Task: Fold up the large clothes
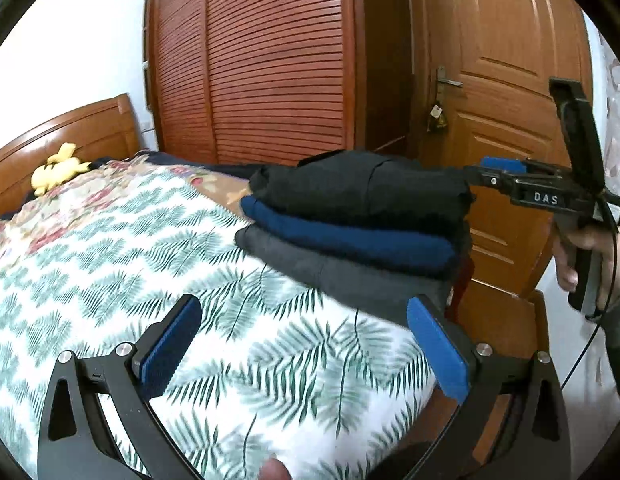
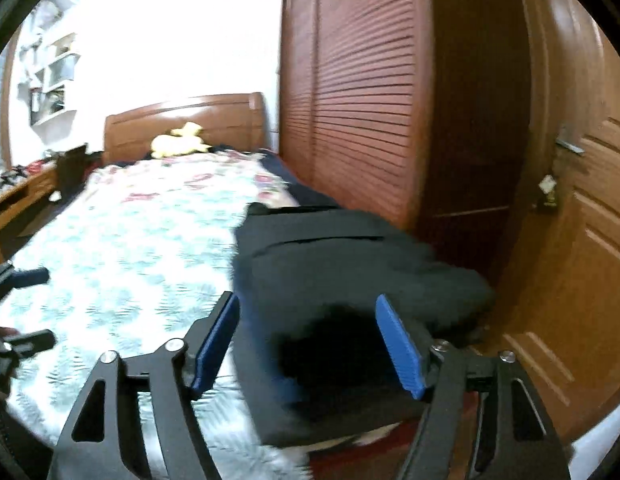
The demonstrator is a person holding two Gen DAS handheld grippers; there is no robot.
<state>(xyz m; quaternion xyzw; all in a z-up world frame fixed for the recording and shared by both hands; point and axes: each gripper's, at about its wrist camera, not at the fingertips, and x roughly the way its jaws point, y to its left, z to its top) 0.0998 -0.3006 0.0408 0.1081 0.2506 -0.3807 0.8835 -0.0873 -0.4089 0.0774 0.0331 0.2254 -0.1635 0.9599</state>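
A bed (image 1: 121,264) fills most of both views, covered by a white quilt printed with green fern leaves, with a floral cover farther up toward the wooden headboard (image 1: 69,132). Behind the bed stands a tall wardrobe (image 1: 269,60) with slatted reddish-brown doors, and to its right a panelled wooden door (image 1: 510,100) with a metal handle.

A stack of three folded clothes (image 1: 350,228) lies at the bed's near right corner, close to the wardrobe side: a grey piece (image 1: 334,272) at the bottom, a blue piece (image 1: 350,240) in the middle, a black piece (image 1: 358,192) on top. In the right wrist view the stack is blurred.

The left hand-held gripper (image 1: 303,354) hangs over bare quilt just in front of the stack, its blue-padded fingers spread wide with nothing between them.

The right hand-held gripper (image 2: 312,346) is at the stack's right side, seen side-on from the left wrist view with a hand (image 1: 590,256) on its grip. Its fingers are spread apart. In its own view the stack's near end lies between them, but the pads do not appear to press on the cloth.

A yellow plush toy (image 1: 57,172) rests by the headboard.
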